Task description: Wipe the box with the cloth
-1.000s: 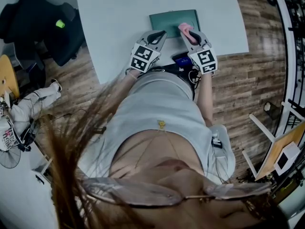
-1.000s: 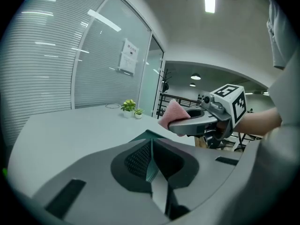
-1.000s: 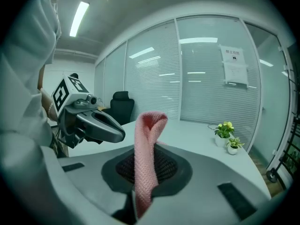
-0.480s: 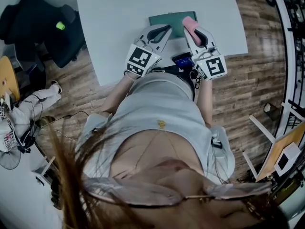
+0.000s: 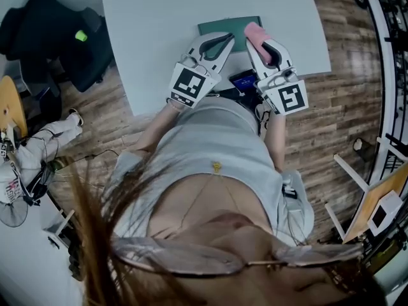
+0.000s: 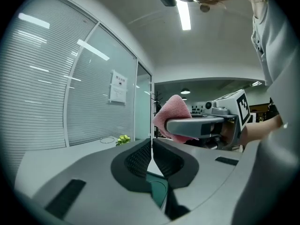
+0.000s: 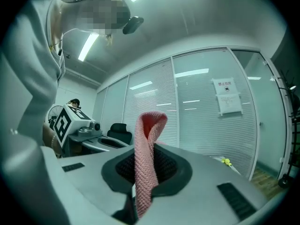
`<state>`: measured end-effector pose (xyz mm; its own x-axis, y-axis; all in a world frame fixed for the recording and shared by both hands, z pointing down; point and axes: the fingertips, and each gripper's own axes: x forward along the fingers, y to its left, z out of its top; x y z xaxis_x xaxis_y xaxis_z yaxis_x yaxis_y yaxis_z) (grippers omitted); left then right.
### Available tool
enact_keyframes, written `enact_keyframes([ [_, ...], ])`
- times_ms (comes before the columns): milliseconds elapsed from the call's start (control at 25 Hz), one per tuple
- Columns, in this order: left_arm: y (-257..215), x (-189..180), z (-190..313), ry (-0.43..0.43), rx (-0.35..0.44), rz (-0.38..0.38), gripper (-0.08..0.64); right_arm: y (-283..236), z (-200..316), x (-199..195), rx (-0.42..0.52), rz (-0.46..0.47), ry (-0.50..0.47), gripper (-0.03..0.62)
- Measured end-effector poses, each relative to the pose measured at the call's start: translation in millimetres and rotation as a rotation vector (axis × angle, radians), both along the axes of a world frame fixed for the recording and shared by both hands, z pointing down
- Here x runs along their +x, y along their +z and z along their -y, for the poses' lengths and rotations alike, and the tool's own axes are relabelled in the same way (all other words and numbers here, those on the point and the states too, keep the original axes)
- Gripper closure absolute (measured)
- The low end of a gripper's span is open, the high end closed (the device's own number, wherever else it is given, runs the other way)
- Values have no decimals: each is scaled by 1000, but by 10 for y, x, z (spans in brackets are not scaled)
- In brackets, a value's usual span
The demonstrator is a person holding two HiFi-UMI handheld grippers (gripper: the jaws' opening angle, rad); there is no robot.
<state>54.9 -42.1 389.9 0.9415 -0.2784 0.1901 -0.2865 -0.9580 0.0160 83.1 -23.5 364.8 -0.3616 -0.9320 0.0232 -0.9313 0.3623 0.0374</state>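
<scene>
My right gripper [image 5: 257,39] pinches the cloth [image 5: 252,30]; my left gripper [image 5: 226,39] is closed, empty; both hide part of the box [image 5: 213,26] on the table [image 5: 153,18].

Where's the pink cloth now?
Pinched in the right claw, the pink knitted cloth shows over the flat green box's right end in the head view.

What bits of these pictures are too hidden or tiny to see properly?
- Box: head view, near edge hidden behind the left gripper and right gripper.
- Notice: right gripper view, print too small to read.
- Yellow-green thing: left gripper view, too small to name.
- Cloth: right gripper view, lower end buried between the jaws.
</scene>
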Motion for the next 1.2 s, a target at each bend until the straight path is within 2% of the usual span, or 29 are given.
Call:
enact_keyframes([
  [480,29,10,-29,4,-18,0,523,95,5,-79,-44,12,-1,555],
  [640,23,9,-34,3,-15,2,523,93,3,-78,-38,-9,-12,555],
  [1200,18,53,-20,4,-12,7,523,126,51,-31,-62,8,-5,555],
])
